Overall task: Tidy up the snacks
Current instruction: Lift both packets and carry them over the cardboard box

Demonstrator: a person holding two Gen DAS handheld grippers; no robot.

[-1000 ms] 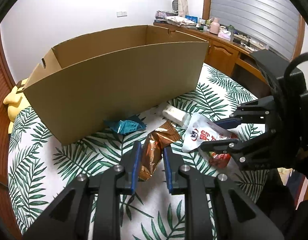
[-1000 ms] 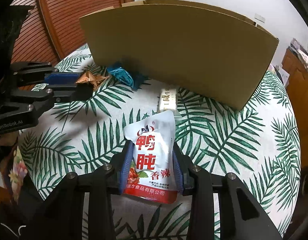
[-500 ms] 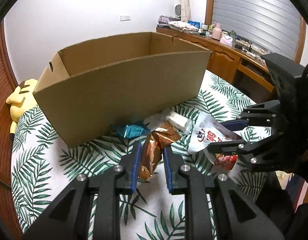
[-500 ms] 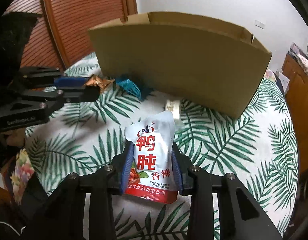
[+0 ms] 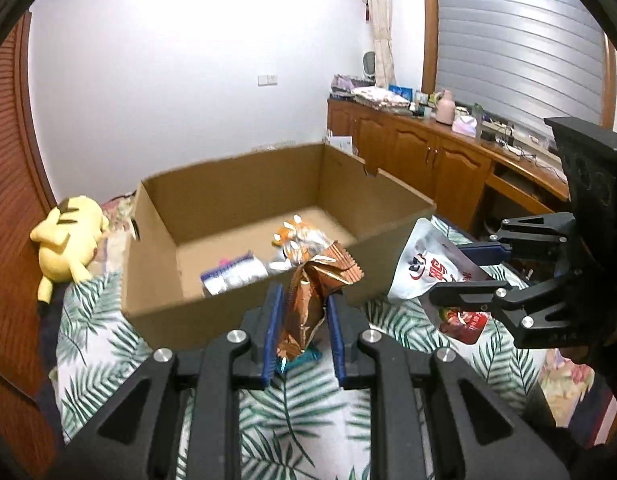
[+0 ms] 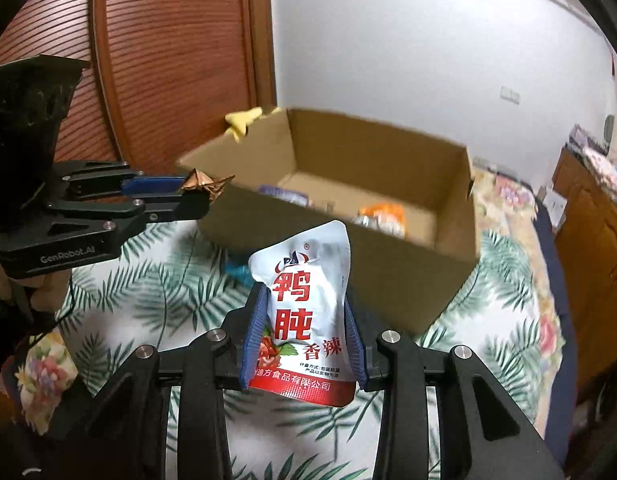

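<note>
My left gripper [image 5: 304,300] is shut on a copper-brown snack wrapper [image 5: 308,304] and holds it up just in front of the near wall of the open cardboard box [image 5: 236,312]. My right gripper [image 6: 304,300] is shut on a white pouch with red Chinese print [image 6: 304,312], raised beside the box [image 6: 408,280]. The box holds an orange packet [image 5: 298,234] and a purple-white packet [image 5: 232,274]. Each gripper shows in the other's view: the right gripper [image 5: 464,272], the left gripper [image 6: 188,194].
A teal snack packet [image 6: 236,270] lies on the palm-leaf tablecloth [image 5: 92,344] by the box's near wall. A yellow plush toy [image 5: 66,240] lies left of the box. Wooden cabinets [image 5: 420,160] stand at the back right.
Both grippers have risen with their snacks, from table height to above the box rim, so the inside of the box now shows.
</note>
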